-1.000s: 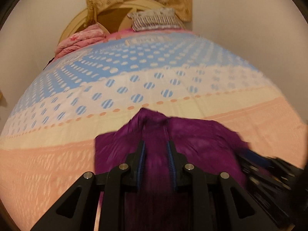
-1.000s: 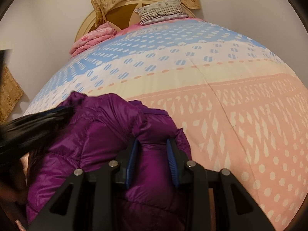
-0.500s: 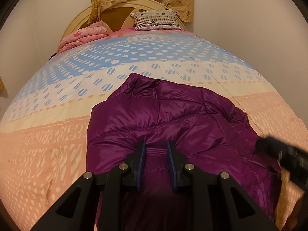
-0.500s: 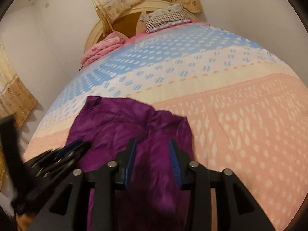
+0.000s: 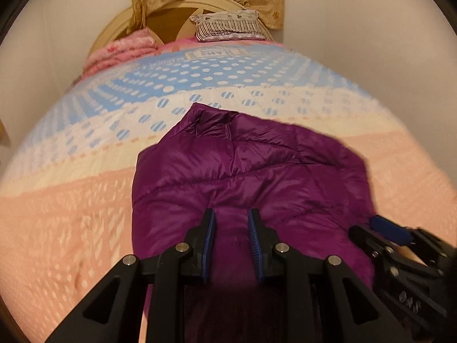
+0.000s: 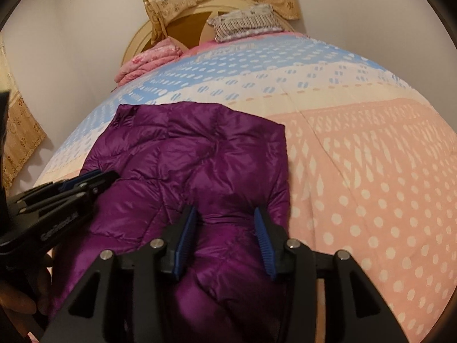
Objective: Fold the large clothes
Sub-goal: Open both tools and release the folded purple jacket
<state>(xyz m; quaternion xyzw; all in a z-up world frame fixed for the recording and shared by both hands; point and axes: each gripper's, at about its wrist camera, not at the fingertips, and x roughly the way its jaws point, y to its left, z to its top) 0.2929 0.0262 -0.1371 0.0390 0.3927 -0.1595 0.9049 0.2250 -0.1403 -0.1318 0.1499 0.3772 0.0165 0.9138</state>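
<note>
A purple puffer jacket (image 5: 242,168) lies spread on the bed, collar pointing toward the headboard; it also shows in the right wrist view (image 6: 194,154). My left gripper (image 5: 231,223) is at the jacket's near hem, its jaws a little apart with purple fabric between the blue pads. My right gripper (image 6: 225,223) is over the jacket's near right part, jaws wider apart, fabric bulging between them. The right gripper shows at the right edge of the left wrist view (image 5: 400,245), and the left gripper at the left of the right wrist view (image 6: 65,191).
The bed's quilt (image 5: 71,214) is peach, cream and blue with dots. A striped pillow (image 5: 228,25) and a folded pink blanket (image 5: 122,51) lie by the round headboard. Walls stand close on both sides, with a curtain (image 6: 20,131) at the left.
The jacket has come down and now lies flatter and more spread on the quilt. The right gripper's jaws have opened wider; both grippers have drawn back a little toward the near hem.
</note>
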